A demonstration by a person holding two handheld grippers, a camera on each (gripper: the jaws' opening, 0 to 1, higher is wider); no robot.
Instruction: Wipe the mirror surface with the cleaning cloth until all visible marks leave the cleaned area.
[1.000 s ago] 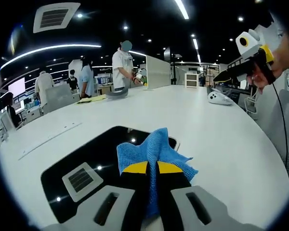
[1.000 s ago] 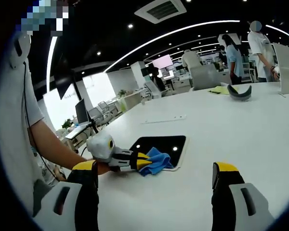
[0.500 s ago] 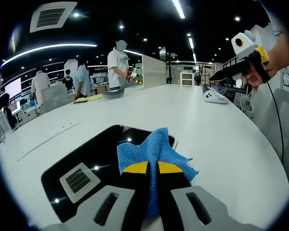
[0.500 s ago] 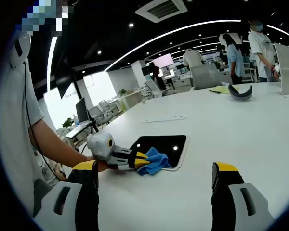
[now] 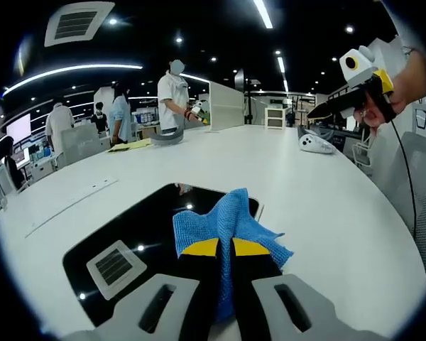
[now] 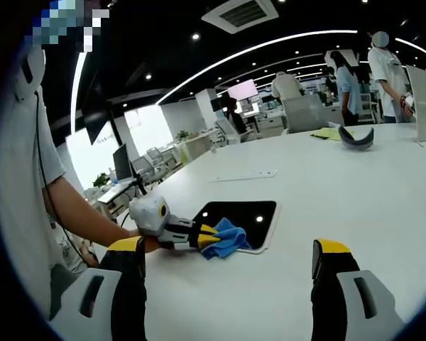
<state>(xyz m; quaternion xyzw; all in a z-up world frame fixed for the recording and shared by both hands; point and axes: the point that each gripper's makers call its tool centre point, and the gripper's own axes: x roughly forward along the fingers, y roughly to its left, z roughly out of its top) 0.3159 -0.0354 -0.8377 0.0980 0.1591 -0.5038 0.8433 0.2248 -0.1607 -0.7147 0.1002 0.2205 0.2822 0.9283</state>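
A flat rectangular mirror (image 5: 142,231) lies on the white table (image 5: 326,206) and reflects the dark ceiling and its lights. My left gripper (image 5: 225,247) is shut on a blue cleaning cloth (image 5: 227,220), which rests on the mirror's near right corner. In the right gripper view the same mirror (image 6: 245,212) lies mid-table, with the cloth (image 6: 227,236) and the left gripper (image 6: 207,239) at its near corner. My right gripper (image 6: 227,259) hangs above the table, open and holding nothing. It also shows at upper right in the left gripper view, as the right gripper (image 5: 319,112) in a hand.
A white mouse-like device (image 5: 317,143) sits far right on the table. A grey curved object (image 6: 353,136) and a yellow sheet (image 6: 325,132) lie at the far end, where several people stand. A long white strip (image 6: 243,175) lies beyond the mirror.
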